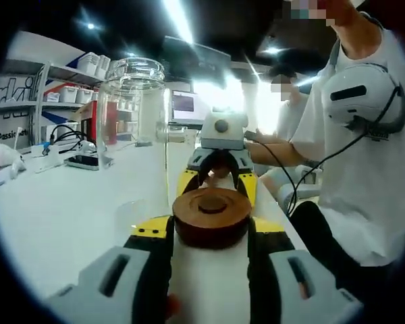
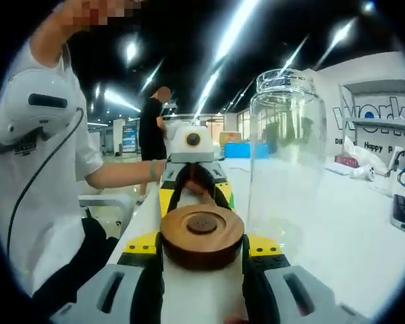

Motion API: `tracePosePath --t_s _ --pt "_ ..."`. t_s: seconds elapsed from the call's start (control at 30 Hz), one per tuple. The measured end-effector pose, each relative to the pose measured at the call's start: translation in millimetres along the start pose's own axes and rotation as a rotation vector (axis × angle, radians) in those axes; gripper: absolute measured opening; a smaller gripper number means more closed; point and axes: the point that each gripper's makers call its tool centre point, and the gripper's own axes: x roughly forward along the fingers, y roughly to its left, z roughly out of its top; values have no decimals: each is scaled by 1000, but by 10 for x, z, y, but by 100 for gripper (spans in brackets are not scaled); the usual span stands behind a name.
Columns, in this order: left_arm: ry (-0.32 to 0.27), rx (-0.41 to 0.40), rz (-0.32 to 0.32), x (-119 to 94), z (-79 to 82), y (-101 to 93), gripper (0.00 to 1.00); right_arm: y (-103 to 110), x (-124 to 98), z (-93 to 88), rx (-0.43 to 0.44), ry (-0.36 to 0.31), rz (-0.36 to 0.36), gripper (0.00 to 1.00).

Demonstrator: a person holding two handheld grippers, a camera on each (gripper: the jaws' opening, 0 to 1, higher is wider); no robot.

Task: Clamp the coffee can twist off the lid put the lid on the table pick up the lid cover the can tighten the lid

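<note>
Open-plan lab or workspace. White bench (image 1: 61, 216), shelving with storage bins (image 1: 74, 91), ceiling strip lights (image 2: 239, 30). Wall lettering (image 2: 381, 111) behind.

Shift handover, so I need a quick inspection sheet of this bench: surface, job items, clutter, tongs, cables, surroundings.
Surface: white table, no spills seen.
Job's things: clear glass jar upright, mouth open; round brown wooden lid lying flat beside it.
Clutter: dark phone, white crumpled bag.
Grippers: left tongs and right tongs face each other, both flanking the lid; grip unclear.
Cables: black cables near the phone.
Surroundings: shelf of white bins, person in white shirt.
</note>
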Motion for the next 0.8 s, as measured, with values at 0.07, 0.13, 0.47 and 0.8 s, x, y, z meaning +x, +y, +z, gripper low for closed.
tracePosePath --t_s 0.07,0.13,0.47,0.8 --pt "0 2 -1 -2 -3 -1 33 -2 0 -9 -2 5 0 41" --pt "-3 10 2 5 0 -10 33 -5 -3 -12 -3 5 1 41" --pt "-15 34 10 -1 5 -10 32 -19 -4 -33 -9 6 -1 41" --pt "2 43 11 1 -38 -17 32 -14 -1 -51 -14 9 -7 41"
